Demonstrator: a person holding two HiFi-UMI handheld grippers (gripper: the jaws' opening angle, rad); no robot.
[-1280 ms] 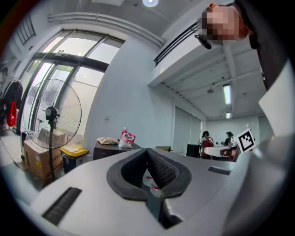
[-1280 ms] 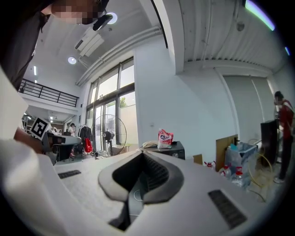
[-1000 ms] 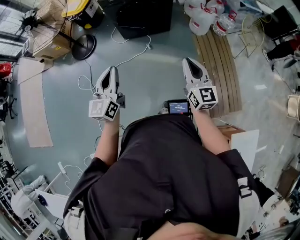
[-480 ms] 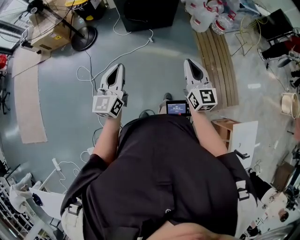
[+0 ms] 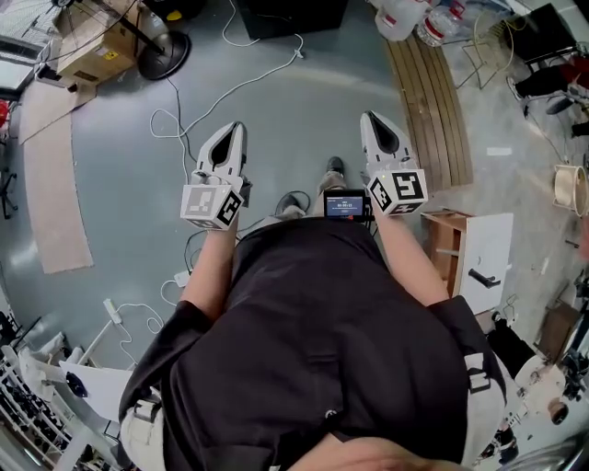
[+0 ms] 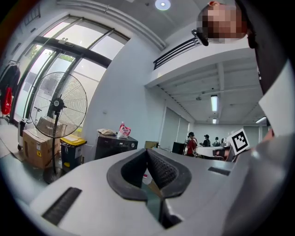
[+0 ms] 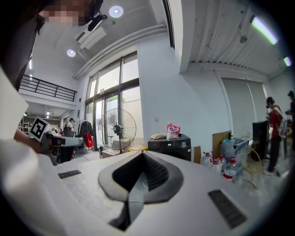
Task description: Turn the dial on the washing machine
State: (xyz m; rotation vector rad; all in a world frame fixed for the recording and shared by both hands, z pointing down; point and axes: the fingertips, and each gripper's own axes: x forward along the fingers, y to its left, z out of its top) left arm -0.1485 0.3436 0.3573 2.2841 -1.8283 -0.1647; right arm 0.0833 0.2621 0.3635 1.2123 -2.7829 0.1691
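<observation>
The washing machine (image 5: 290, 14) is a black box on the floor at the top edge of the head view, well ahead of both grippers. It also stands far off in the left gripper view, washing machine (image 6: 115, 146), and in the right gripper view, washing machine (image 7: 171, 144), with a pink-and-white packet on top. Its dial is too small to make out. My left gripper (image 5: 236, 129) and right gripper (image 5: 370, 118) are held level side by side over the grey floor. Both are shut and hold nothing; left gripper (image 6: 147, 151), right gripper (image 7: 142, 154).
A standing fan (image 6: 59, 103), cardboard boxes (image 5: 97, 41) and a yellow-lidded bin (image 6: 71, 147) stand left of the machine. White cables (image 5: 184, 129) trail across the floor. Wooden slats (image 5: 428, 101) and water bottles (image 5: 405, 18) lie to the right, a white cabinet (image 5: 483, 267) nearer. People (image 6: 191, 143) stand far off.
The floor and its clutter have slid down and back in the head view as the person walks toward the machine. Both grippers stay shut, carried forward side by side.
</observation>
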